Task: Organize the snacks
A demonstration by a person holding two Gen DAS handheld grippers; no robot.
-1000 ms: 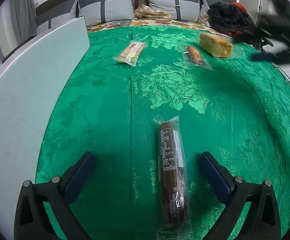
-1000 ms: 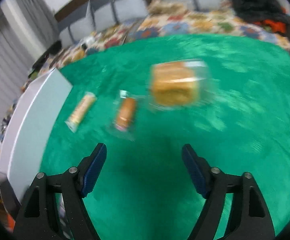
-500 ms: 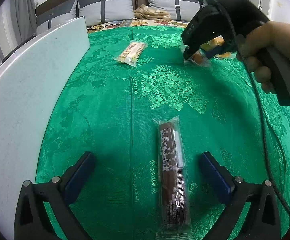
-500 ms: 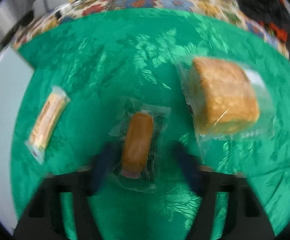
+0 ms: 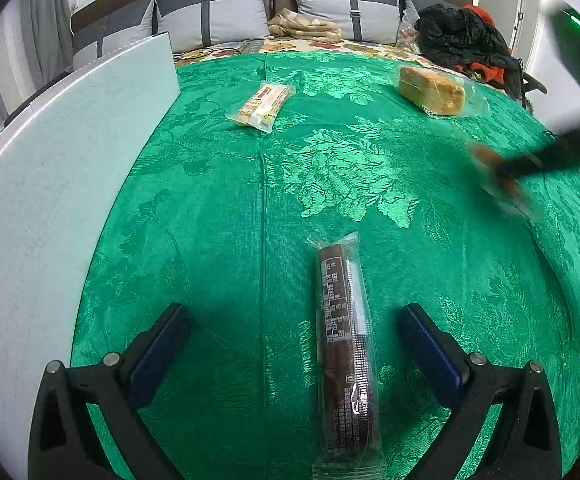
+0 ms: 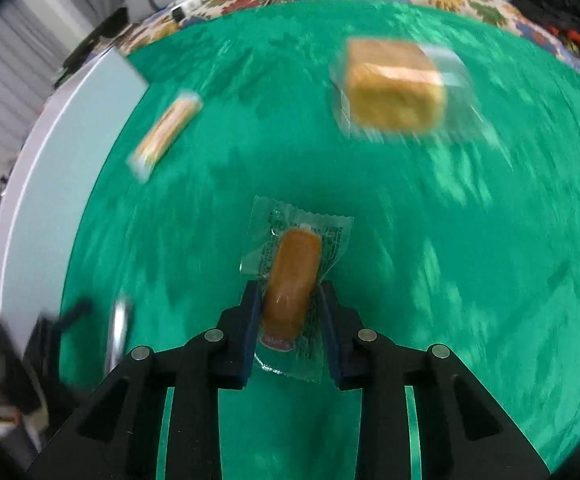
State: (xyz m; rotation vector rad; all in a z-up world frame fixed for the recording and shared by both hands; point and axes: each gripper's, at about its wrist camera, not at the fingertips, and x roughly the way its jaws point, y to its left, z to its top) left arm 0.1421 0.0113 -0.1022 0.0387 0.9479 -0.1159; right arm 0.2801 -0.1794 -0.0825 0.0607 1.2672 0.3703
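Right gripper clamped on the sausage roll, blue pads pinching its clear wrapper from both sides, roll poking forward out of the jaws. Green cloth smeared with blur underneath; hard to say whether the roll is touching it or just off it. Seen from the left wrist, only a dark streak at the cloth's right edge: right gripper with a brownish smudge at its tip, too blurred to read.

Left gripper spread wide, nothing between the pads but cloth and wrapper, hanging low at the near edge of the green cloth. Chocolate bar lying flat on the cloth between those jaws, lengthwise, closer to the right pad, touching neither.

Far across the cloth: cracker pack towards the far left, close to the white board that runs along the cloth's left edge. Bread loaf in its clear bag at the far right of the cloth, well apart from the crackers. Same pair in the right wrist view, blurred: cracker pack left near the white board, bread loaf ahead and right of the held roll.

Beyond the cloth, grey cushions and a black bag.
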